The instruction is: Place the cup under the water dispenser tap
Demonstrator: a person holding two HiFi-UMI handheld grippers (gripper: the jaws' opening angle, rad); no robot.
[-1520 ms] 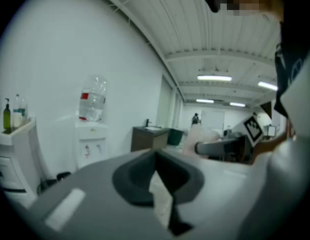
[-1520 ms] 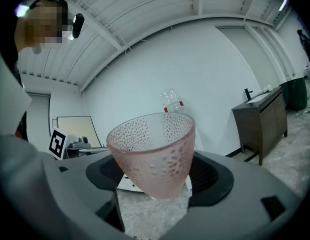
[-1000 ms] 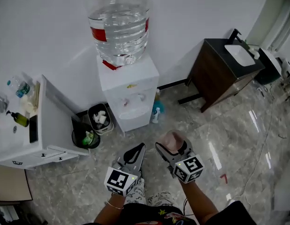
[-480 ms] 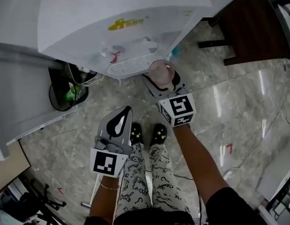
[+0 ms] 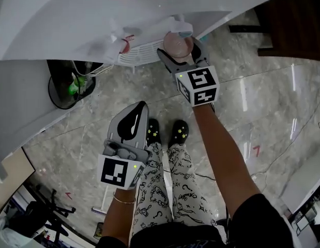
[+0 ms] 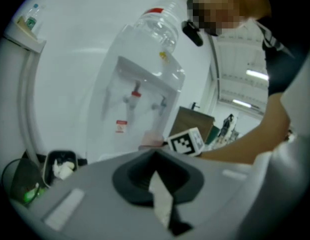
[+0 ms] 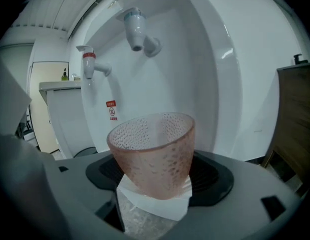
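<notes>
**Cup (image 5: 177, 43) gripped at the water dispenser (image 5: 72, 14)**

Pink, dimpled and see-through, the cup (image 7: 153, 156) is clenched low on its body by the right claw (image 5: 179, 49). It stands upright with its mouth open to the top. In the head view it sits at the right end of the white drip grille (image 5: 144, 51), just beside the white tap (image 5: 180, 25). In the right gripper view that tap (image 7: 136, 30) hangs above the rim and a little to its left, with the red-collared tap (image 7: 91, 64) further left. Whether the cup's base touches the grille cannot be told.

The left claw (image 5: 141, 107) is held well apart from the dispenser, over the marble floor (image 5: 263, 102) and just above the person's black shoes (image 5: 153, 133). Its jaws are pressed together with nothing between them (the left gripper view shows only the closed pads).

A black bin (image 5: 61, 92) with something green inside stands on the floor to the left of the dispenser, and a dark wooden cabinet (image 5: 296, 25) shows at the right edge. In the left gripper view a large clear water bottle (image 6: 157, 26) stands on top of the dispenser — neck down, with a red band near its upper end.
</notes>
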